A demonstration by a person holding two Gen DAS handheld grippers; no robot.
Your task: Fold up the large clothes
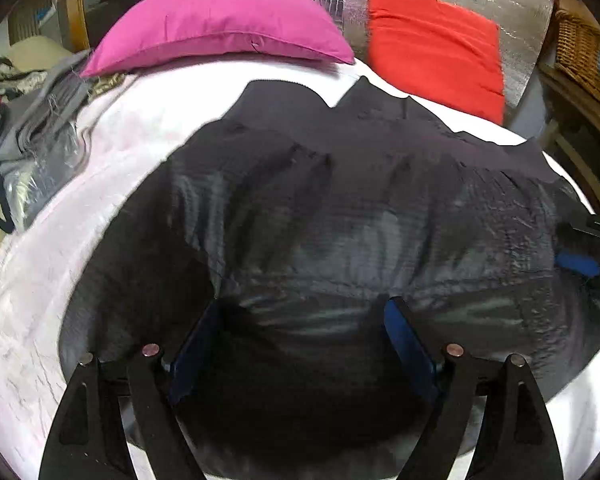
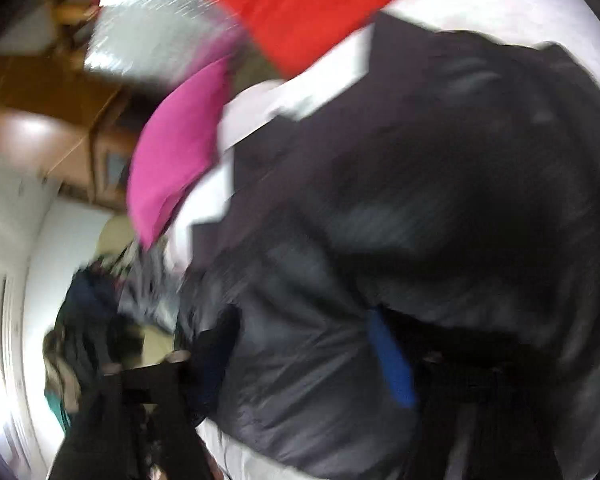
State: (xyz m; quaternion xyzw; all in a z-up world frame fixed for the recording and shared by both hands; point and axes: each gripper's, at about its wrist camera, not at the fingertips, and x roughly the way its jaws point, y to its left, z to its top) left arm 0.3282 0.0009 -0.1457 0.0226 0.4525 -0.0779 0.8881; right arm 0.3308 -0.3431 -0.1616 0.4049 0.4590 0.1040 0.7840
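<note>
Now both tools, left tool [image 1: 302, 320] and right tool [image 2: 300, 344], gape over jacket [image 1: 340, 220].

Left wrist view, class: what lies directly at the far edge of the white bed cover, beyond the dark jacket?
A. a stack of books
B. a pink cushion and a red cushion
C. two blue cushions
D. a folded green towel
B: beyond the dark jacket spread on the white bed cover, a pink cushion lies on the left and a red cushion on the right.
</note>
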